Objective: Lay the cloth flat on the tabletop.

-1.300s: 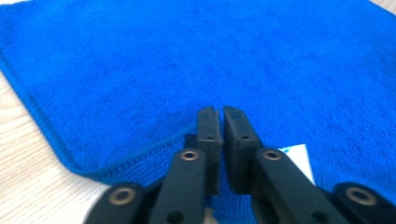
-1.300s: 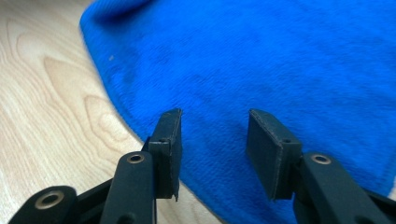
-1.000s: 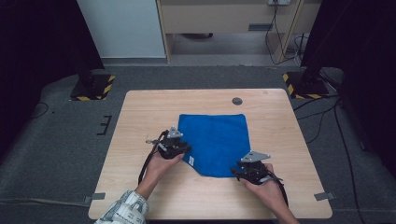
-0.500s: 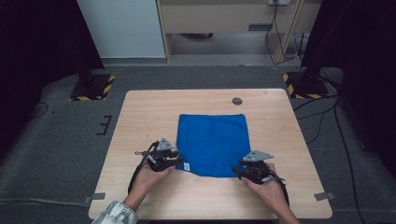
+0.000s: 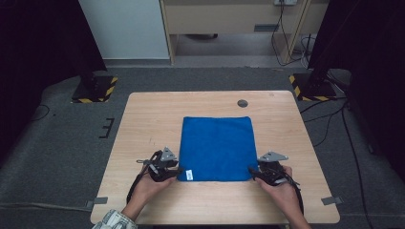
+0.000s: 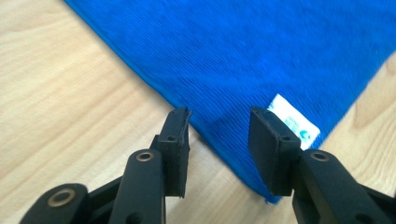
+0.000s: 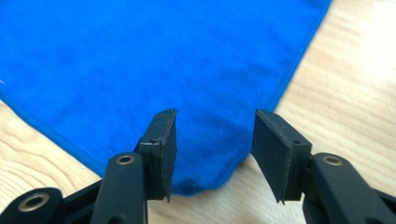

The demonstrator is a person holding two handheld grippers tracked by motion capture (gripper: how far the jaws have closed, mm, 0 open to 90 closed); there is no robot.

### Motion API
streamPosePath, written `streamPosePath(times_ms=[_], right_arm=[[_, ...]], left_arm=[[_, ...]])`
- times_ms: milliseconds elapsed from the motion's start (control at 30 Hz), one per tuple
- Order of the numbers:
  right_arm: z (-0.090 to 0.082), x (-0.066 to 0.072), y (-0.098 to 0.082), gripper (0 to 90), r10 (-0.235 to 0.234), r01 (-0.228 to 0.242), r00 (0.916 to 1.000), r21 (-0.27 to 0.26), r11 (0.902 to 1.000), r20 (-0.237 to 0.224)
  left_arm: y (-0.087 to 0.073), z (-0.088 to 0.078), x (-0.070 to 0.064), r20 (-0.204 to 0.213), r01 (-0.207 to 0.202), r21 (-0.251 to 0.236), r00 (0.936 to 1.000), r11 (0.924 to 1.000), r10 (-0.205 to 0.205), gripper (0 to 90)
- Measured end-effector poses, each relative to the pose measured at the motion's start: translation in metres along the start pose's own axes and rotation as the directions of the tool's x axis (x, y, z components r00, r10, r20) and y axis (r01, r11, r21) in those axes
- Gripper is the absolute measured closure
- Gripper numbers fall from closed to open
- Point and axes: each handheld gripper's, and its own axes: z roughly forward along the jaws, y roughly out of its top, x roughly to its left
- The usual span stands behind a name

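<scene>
Even overhead light is falling on the table [image 5: 143, 124]; surroundings are sinking into dark. High view is looking soft and low in detail. Gripper views are showing mild blur, the blue cloth [image 7: 140, 60] saturating, faint shadows under it.

One blue cloth [image 5: 216, 148] lies on the one tabletop [image 5: 148, 114], bearing one white label [image 5: 189, 174]. Two claws are there: a left claw [image 5: 175, 171] and a right claw [image 5: 253, 172]. Two striped floor bases [image 5: 94, 89] stand beyond.
</scene>
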Motion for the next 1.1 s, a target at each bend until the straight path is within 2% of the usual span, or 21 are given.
streamPosePath(times_ms=[133,300,567,600,633,667,733,800,933,1100], right_arm=[[0.0,-0.001,-0.003,50.1,-0.018,0.017,0.9994,0.044,0.9989,0.028],[-0.004,-0.004,-0.007,50.0,-0.015,0.013,0.9996,0.075,0.9971,0.024],[-0.007,-0.007,-0.009,48.5,-0.007,0.005,0.9997,0.085,0.9964,0.022],[-0.007,-0.007,-0.009,42.6,-0.008,0.006,0.9998,0.083,0.9965,0.018],[-0.007,-0.007,-0.009,42.6,-0.008,0.006,0.9998,0.083,0.9965,0.018],[-0.007,-0.007,-0.009,39.7,-0.006,0.004,0.9998,0.078,0.9969,0.019],[-0.009,-0.006,-0.007,34.2,0.007,-0.007,0.9999,0.047,0.9989,-0.008],[-0.009,-0.004,-0.005,29.6,0.002,-0.002,0.9998,0.025,0.9997,-0.018],[-0.005,0.0,-0.001,21.9,0.019,-0.018,0.9979,0.005,0.9998,-0.062],[0.0,0.001,0.006,16.5,0.027,-0.029,0.995,-0.018,0.9994,-0.096]], left_arm=[[-0.002,0.004,-0.005,0.005,-0.021,0.039,0.9998,0.999,0.02,58.3],[-0.003,0.004,-0.01,0.02,-0.023,0.045,0.9995,0.9987,0.022,60.6],[-0.008,-0.002,-0.019,0.022,-0.028,0.059,0.9994,0.9979,0.027,61.8],[-0.008,-0.003,-0.019,0.022,-0.031,0.06,0.9993,0.9977,0.03,61.1],[-0.008,-0.003,-0.019,0.022,-0.034,0.06,0.9992,0.9976,0.032,61.1],[-0.008,-0.003,-0.018,0.018,-0.032,0.057,0.9994,0.9979,0.031,59.4],[-0.006,-0.003,-0.014,0.014,-0.018,0.026,0.9997,0.9995,0.017,50.1],[-0.004,-0.005,-0.01,0.011,-0.002,-0.006,0.9999,1.0,0.002,45.4],[0.001,-0.006,0.001,0.01,0.043,-0.06,0.999,0.9973,-0.043,31.3],[0.011,-0.005,0.012,0.014,0.068,-0.099,0.9977,0.9928,-0.067,22.6]])
